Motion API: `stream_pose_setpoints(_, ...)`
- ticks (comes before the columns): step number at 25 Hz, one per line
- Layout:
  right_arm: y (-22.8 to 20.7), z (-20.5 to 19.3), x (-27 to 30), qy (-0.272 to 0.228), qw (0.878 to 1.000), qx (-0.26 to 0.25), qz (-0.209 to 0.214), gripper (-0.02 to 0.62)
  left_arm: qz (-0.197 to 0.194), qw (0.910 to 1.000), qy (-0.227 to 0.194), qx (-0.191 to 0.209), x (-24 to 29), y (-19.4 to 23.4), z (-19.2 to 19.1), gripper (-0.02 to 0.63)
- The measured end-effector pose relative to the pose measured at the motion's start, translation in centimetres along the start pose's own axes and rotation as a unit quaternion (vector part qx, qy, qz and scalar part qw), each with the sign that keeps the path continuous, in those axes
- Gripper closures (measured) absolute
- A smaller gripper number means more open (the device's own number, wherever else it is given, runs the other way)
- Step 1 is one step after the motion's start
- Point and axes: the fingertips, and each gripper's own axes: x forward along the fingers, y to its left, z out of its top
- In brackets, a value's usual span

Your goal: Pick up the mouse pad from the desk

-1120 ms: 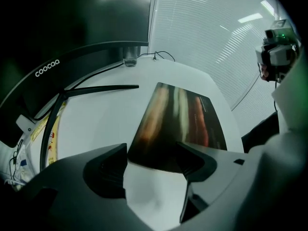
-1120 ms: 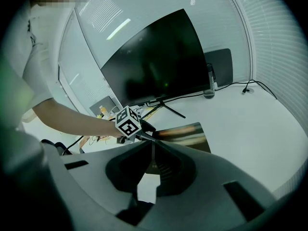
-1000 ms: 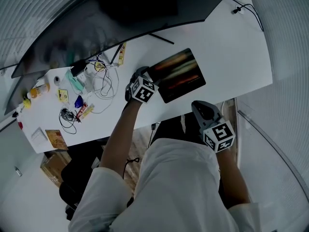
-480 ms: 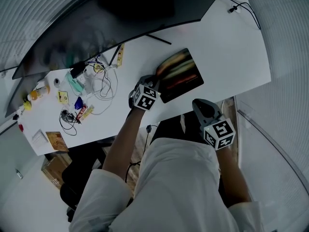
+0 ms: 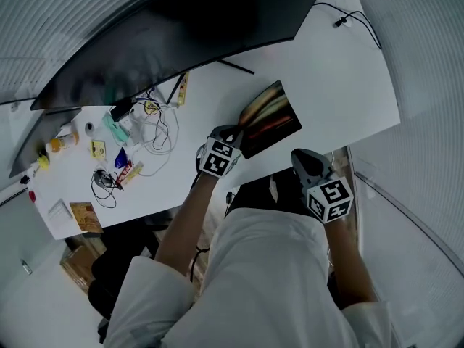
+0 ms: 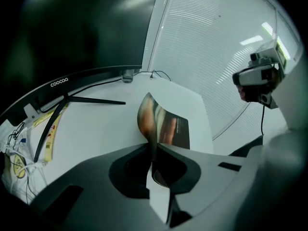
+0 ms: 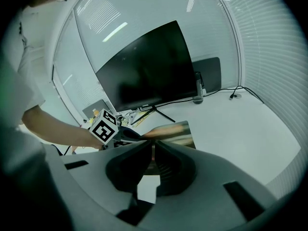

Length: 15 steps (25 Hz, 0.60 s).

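Observation:
The dark mouse pad [image 5: 274,116] with orange streaks lies on the white desk [image 5: 341,78] in front of the monitor. My left gripper [image 5: 233,135] is at its left edge. Its jaws have just been closing and now pinch that edge. In the left gripper view the mouse pad [image 6: 166,125] curls up from the desk into my left gripper [image 6: 154,149]. My right gripper [image 5: 301,159] hangs off the desk's front edge, shut, with nothing in it. From the right gripper view, my right gripper [image 7: 152,150] points toward the mouse pad [image 7: 177,132] and the left gripper [image 7: 124,134].
A wide curved monitor [image 5: 181,27] on a thin-legged stand [image 5: 233,67] fills the back of the desk. Tangled cables [image 5: 156,125] and several small items crowd the desk's left part. A plug and cable [image 5: 339,22] sit at the far right corner. A cardboard box [image 5: 78,256] stands under the desk.
The left gripper's jaws closed on the pad's left edge and rose toward me. That edge now lifts off the desk and the pad curls. The right gripper stays put.

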Motion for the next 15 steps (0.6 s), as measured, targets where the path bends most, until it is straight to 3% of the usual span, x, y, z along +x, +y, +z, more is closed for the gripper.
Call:
stream_pose_setpoints(8, 0.1, 1.0, -2.9, -0.031, 0.999, -0.016, -0.014, 0.554, -0.028, 0.9984, -0.048, 0.006, -3.5, -4.3, 2.8, 0.569)
stream_pose_setpoints(15, -0.1, 2.6, -5.6, -0.057, 0.998, -0.041, -0.010, 0.554, -0.028, 0.9937, -0.108, 0.008, -7.2, -9.0, 6.5, 0.569)
